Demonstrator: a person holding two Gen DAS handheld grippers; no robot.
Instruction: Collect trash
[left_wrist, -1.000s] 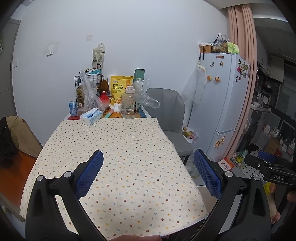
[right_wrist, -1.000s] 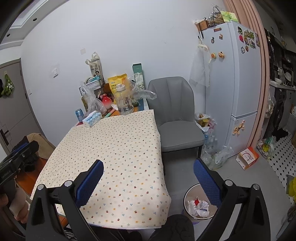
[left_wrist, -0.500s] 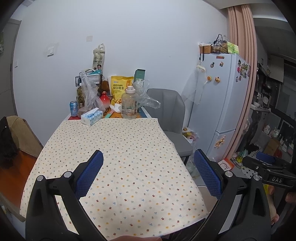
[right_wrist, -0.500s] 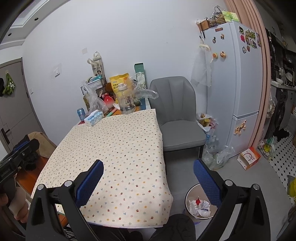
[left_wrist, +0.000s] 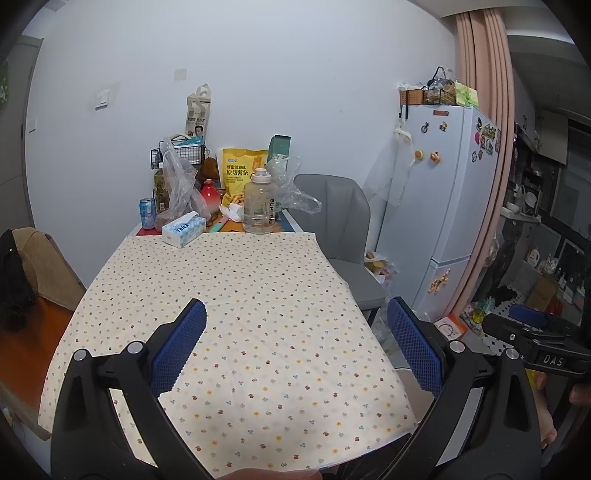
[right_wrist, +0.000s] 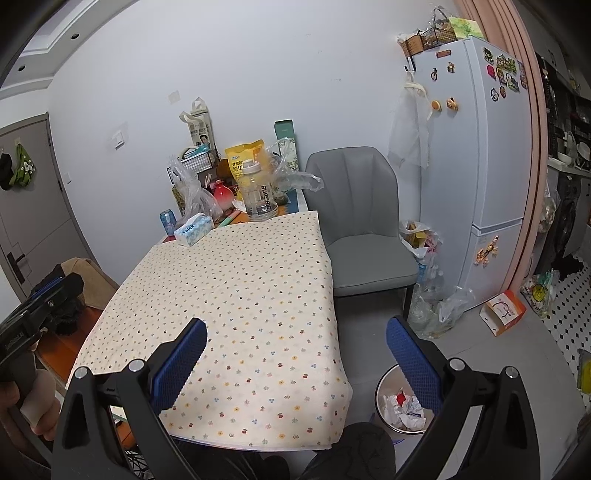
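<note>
Right gripper (right_wrist: 295, 354) has drifted slightly rightward

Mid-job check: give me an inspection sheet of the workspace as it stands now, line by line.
Surface: table under a dotted tablecloth, its near part bare.
Job's things: trash bin on the floor right of the table, crumpled paper inside.
Clutter: tissue box, water jug, soda can, yellow snack bag, plastic bags at the far end.
Grippers: left gripper and right gripper open, holding nothing.
Cables: nothing seen.
Surroundings: grey chair, fridge, bags on the floor.
</note>
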